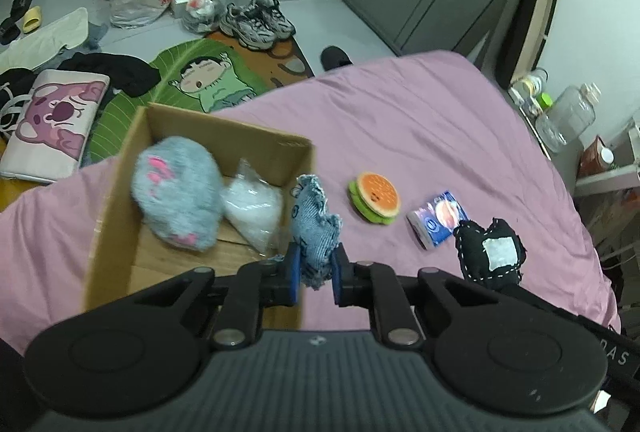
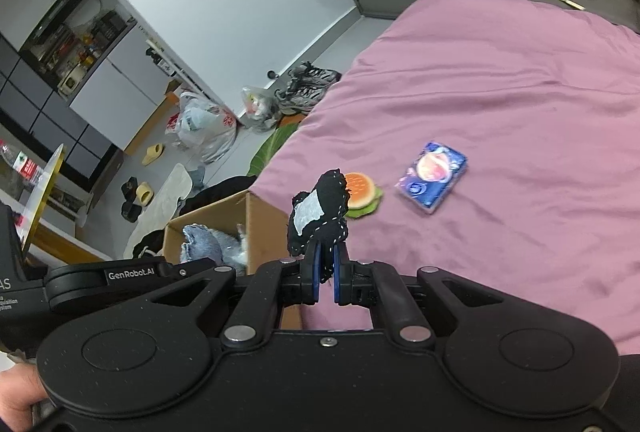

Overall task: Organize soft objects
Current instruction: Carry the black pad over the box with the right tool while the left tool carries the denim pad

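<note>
While both of my hands are carrying something soft, I am judging that I am in the middle of the carrying step: two pieces are picked up and are not yet in the cardboard box (image 1: 120, 192).

Nearest to me, my left tool (image 1: 316, 272) is clenching the lower end of the denim fabric piece (image 1: 314, 224), which is standing up between the blue pads (image 1: 293, 272). This tool is pointing steeply down, and the denim piece is hanging just beside the right wall of the box, over the pink bed cover (image 1: 440, 120). My right tool (image 2: 326, 274) is also clenched, and it is grasping the black stitched piece (image 2: 320, 216) with a white patch; this tool is pointing down less steeply and is hanging over the bed to the right of the box.

For the next move, I think I am needing to bring the left tool over the open top of the box and release only there, then to follow with the right one, without letting the two tools meet.

Inside the box, the grey fluffy toy (image 1: 176, 192) and the clear plastic bag (image 1: 252, 208) are already lying. Farther on the bed, the burger toy (image 1: 375, 197) and the blue tissue pack (image 1: 436, 218) are waiting, apart from each other.
</note>
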A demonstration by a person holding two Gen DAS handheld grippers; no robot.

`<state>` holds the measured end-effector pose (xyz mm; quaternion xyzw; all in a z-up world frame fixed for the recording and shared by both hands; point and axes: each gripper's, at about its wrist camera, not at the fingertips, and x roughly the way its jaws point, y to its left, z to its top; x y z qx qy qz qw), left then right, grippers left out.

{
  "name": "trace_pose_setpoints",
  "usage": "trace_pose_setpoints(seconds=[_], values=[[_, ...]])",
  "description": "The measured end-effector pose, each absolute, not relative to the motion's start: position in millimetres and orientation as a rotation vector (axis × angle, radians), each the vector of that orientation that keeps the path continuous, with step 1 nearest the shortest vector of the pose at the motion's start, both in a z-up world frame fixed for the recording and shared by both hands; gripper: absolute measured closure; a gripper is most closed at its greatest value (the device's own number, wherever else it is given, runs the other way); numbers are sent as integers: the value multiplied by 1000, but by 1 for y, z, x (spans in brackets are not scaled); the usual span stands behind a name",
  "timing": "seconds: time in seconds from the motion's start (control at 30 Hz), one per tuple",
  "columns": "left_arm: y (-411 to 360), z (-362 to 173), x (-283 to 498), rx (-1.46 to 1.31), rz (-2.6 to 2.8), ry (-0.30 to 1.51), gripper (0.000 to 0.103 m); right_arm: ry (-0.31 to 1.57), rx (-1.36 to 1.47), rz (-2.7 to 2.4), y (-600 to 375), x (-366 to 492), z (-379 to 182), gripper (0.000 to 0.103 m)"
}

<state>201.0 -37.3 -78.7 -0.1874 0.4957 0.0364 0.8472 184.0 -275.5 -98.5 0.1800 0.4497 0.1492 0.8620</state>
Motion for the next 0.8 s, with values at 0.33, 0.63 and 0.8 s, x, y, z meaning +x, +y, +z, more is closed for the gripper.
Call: trace_pose_setpoints(seconds=[0.33, 0.63, 0.8], values=[[14, -89, 186, -433, 133, 1056, 90, 942, 351, 358, -235, 181, -97, 97], [35, -109, 183, -454, 154, 1102, 90, 967, 305, 378, -204, 178, -98, 97], [43, -121, 185, -468, 161, 1127, 90, 975, 281, 386, -193, 179, -96, 97]])
